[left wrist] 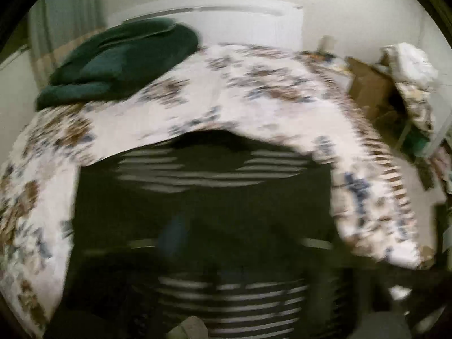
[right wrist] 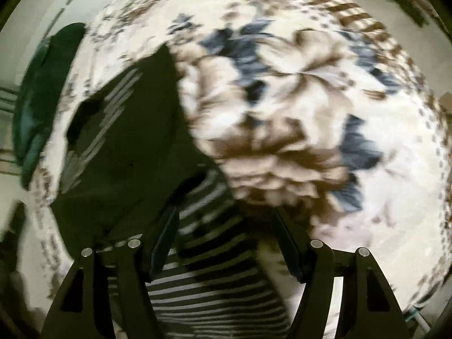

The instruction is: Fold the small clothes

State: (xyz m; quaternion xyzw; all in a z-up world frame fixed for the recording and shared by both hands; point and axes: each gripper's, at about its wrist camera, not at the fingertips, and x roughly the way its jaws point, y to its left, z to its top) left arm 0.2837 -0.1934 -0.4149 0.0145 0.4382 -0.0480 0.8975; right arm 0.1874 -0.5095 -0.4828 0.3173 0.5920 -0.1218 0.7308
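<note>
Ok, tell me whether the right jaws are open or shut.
Open. The right gripper shows its jaws standing wide apart over the dark striped garment, whose striped part lies between them, ungripped, on the floral blanket.

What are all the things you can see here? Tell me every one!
Striped garment: one, dark with white stripes, lying on the bed, nearest the cameras.
Green cloth: one pile, dark green, at the far left corner of the bed.
Bedspread: one, white with brown and blue flowers, covering the bed.
Headboard: one, white, against the wall behind the bed.
Cardboard boxes: count unclear, brown, on the floor to the right of the bed.
Right gripper: one, black, jaws open, over a striped part of the garment.
Left gripper: too dark and blurred to make out.
</note>
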